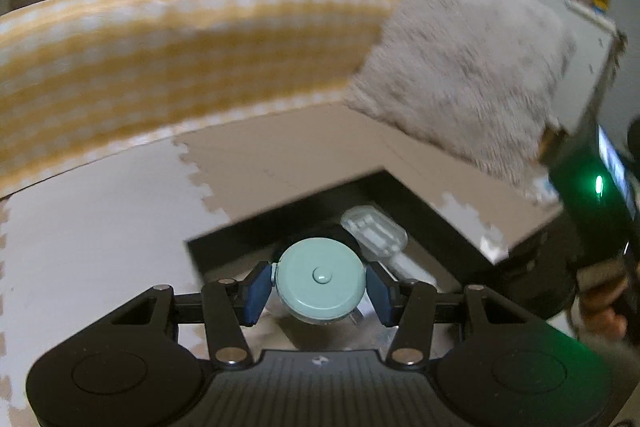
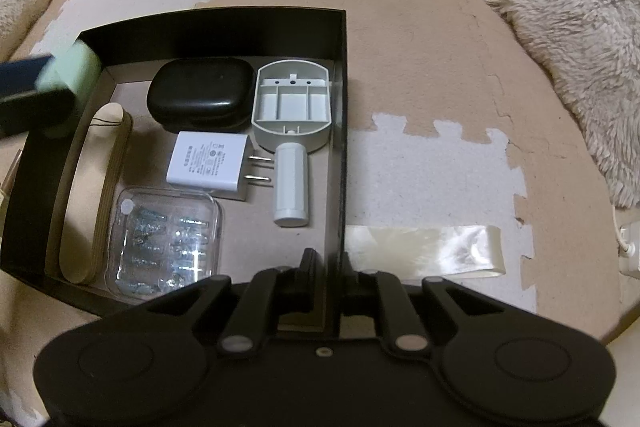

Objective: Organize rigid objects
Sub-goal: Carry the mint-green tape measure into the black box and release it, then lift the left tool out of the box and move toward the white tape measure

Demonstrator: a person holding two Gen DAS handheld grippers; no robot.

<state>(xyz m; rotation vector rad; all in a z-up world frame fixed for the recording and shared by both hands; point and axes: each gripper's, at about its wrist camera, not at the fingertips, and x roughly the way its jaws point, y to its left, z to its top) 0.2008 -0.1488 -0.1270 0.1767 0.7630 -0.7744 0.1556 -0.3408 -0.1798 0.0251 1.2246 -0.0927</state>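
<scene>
Mats point(image 2: 432, 67) of tan and white foam cover the floor, and on them sits a black box point(image 2: 340, 155) holding a black case point(image 2: 200, 95), grey fan shell point(image 2: 294, 107), sticks point(image 2: 94, 195), white charger point(image 2: 208, 163) and clear screw case point(image 2: 164, 239). Right gripper point(image 2: 330, 267) has its fingers nearly closed on the box's right wall at the near end. Left gripper point(image 1: 320, 287), above the box's far left corner, pinches a round mint tape measure point(image 1: 322, 281) between blue fingers point(image 1: 256, 291).

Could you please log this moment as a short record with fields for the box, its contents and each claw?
container: black box on the foam mat
contents: black case, white charger, grey handled part, clear case, wooden sticks
left claw: shut on a mint round disc, above the box
right claw: shut on the box's right wall
</scene>
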